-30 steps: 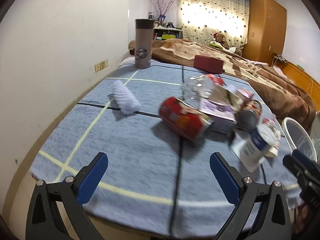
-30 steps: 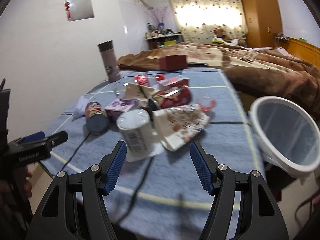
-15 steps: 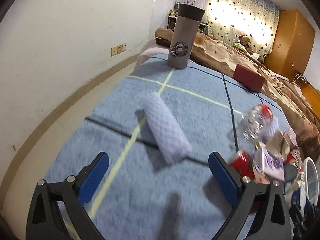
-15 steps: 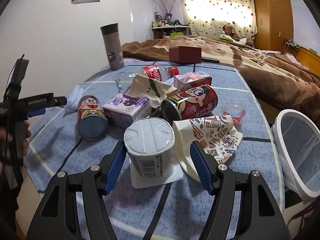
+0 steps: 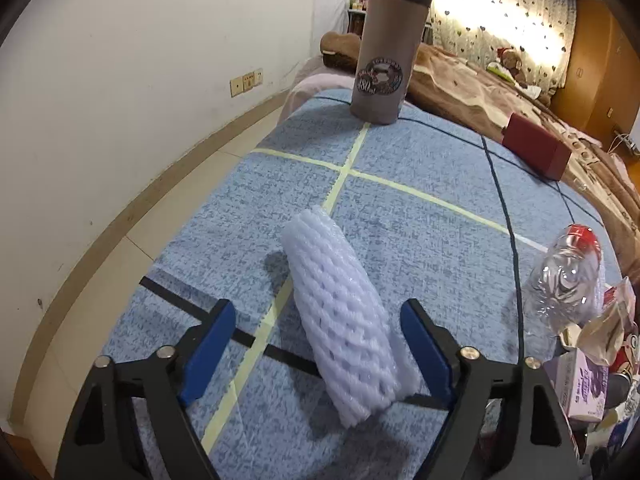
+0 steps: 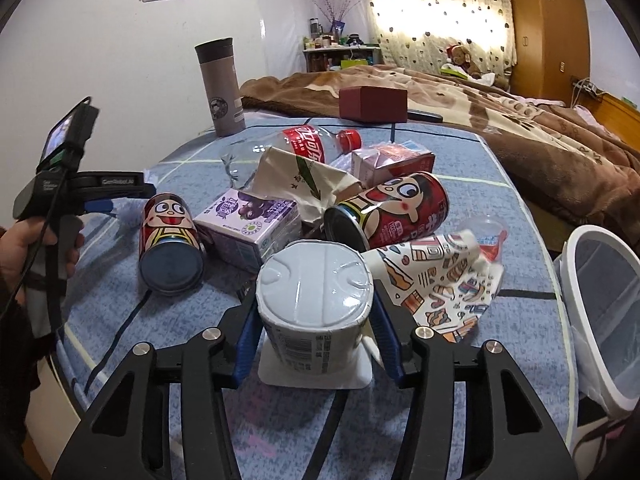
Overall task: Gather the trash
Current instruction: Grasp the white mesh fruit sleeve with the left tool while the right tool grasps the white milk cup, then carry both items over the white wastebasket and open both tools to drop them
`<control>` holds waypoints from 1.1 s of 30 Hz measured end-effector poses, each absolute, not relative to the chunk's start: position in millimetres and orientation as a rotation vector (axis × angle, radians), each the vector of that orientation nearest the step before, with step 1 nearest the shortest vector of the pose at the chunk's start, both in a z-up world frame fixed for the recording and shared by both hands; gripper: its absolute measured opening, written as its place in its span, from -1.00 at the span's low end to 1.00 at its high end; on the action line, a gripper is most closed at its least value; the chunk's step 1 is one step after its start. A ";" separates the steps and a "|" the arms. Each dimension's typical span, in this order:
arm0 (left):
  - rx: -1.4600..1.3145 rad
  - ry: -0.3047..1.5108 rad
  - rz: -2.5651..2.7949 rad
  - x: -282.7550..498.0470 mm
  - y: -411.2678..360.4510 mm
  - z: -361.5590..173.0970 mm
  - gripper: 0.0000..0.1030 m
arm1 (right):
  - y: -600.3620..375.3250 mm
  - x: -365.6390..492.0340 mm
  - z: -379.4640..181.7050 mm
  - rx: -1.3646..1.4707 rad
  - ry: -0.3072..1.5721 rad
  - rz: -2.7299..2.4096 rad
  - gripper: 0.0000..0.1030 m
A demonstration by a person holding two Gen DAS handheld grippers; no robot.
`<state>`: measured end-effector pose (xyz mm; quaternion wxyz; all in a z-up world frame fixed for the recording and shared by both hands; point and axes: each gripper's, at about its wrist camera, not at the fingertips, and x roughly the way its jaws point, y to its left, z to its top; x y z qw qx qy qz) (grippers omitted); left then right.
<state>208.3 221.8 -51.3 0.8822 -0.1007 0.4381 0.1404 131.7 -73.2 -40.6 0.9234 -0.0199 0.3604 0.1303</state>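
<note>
1. Left tool [image 5: 318, 354]: jaws closing around the white foam net [image 5: 344, 316]. The net lies between the blue pads, close to the right one, with a clear gap on the left, so no grip yet.
2. Right tool [image 6: 316, 330]: jaws closing on the white cup [image 6: 316, 304], which stands upside down on its peeled lid. Both pads look right against the cup's sides.
3. Everything sits on a blue bench [image 5: 420, 216] with yellow and dark lines.
4. Rest of the trash, from the right camera: a red can [image 6: 170, 236] at 10 o'clock from the cup, a purple carton [image 6: 250, 224] at 11, a second red can [image 6: 390, 212] at 1, and a printed wrapper [image 6: 440, 280] at 3.
5. Further back at 12: a crumpled paper bag [image 6: 296, 180], a clear bottle [image 6: 304, 144] with a red label, and a small red carton [image 6: 392, 164].
6. White bin [image 6: 600, 312] at the bench edge, 3 o'clock.
7. A grey tumbler [image 5: 390, 44] and a dark red box [image 5: 536, 152] stand at the far end, well apart from the pile.
</note>
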 end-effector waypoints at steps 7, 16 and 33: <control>-0.204 0.942 0.269 217.3 218.5 -56.7 0.08 | -73.5 135.7 -39.7 -0.034 0.744 0.281 -0.03; -0.211 0.913 0.219 208.6 209.3 -50.5 -0.34 | -77.3 140.7 -38.2 -0.005 0.746 0.287 -0.04; -0.160 0.755 0.073 140.5 155.4 8.2 -0.35 | -88.8 127.0 -15.7 0.031 0.671 0.297 -0.04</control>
